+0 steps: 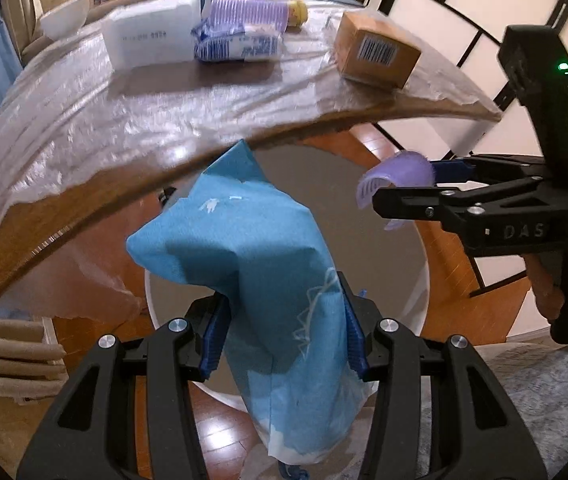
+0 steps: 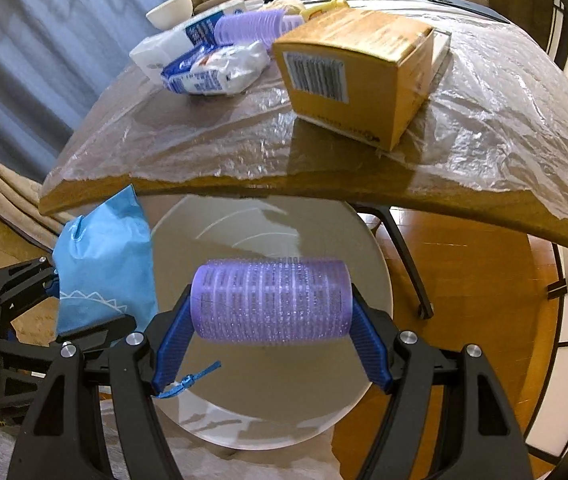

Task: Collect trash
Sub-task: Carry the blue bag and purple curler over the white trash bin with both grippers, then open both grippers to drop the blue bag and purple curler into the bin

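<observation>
My left gripper (image 1: pixel 282 330) is shut on a crumpled blue paper bag (image 1: pixel 260 264), held above the round white bin (image 1: pixel 416 240) that stands under the table edge. The same blue paper bag (image 2: pixel 104 264) shows at the left of the right wrist view. My right gripper (image 2: pixel 272 338) is shut on a purple ribbed roller (image 2: pixel 270 302), gripped by its two ends over the bin (image 2: pixel 284 392). From the left wrist view the right gripper (image 1: pixel 400 184) reaches in from the right with the purple roller (image 1: pixel 398 174).
The wooden table (image 2: pixel 324 184), covered with clear plastic, carries a cardboard box (image 2: pixel 356 72), a blue-and-white packet (image 2: pixel 212 68), a white carton (image 1: pixel 152 42), more purple rollers (image 2: pixel 252 26) and a white bowl (image 2: pixel 170 8). A dark table leg (image 2: pixel 408 256) stands right of the bin.
</observation>
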A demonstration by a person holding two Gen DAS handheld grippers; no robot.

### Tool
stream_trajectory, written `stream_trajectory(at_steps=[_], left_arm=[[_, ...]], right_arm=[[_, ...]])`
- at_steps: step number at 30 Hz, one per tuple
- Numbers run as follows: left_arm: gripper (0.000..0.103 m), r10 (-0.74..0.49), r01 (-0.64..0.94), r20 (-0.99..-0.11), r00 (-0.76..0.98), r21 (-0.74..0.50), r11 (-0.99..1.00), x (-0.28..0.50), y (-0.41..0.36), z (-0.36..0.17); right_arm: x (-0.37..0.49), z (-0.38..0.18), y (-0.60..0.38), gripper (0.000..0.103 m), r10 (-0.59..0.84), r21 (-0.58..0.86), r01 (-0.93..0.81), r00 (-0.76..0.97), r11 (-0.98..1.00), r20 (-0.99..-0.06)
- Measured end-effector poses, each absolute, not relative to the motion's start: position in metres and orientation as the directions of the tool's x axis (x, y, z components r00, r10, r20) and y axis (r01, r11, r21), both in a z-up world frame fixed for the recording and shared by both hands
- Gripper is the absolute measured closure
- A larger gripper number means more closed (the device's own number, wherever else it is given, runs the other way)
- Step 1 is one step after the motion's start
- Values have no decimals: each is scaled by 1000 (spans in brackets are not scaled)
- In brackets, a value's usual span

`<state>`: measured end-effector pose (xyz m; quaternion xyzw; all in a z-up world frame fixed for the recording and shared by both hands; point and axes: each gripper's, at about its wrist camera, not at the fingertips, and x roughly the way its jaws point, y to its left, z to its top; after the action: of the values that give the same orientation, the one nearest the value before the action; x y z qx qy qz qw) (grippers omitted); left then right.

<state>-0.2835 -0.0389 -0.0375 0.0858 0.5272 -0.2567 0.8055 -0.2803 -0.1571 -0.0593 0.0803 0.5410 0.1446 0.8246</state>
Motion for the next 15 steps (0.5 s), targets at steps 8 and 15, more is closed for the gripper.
stream_trajectory(at_steps=[8, 15], left_arm=[[53, -241, 426, -933, 269, -109, 898, -270, -35, -67], [53, -179, 431, -941, 287, -40, 901, -269, -46, -77]], right_arm=[[-275, -76, -148, 33, 313, 274, -157, 345, 949, -885], [-274, -89, -142, 33, 287, 250, -151, 336, 957, -897]])
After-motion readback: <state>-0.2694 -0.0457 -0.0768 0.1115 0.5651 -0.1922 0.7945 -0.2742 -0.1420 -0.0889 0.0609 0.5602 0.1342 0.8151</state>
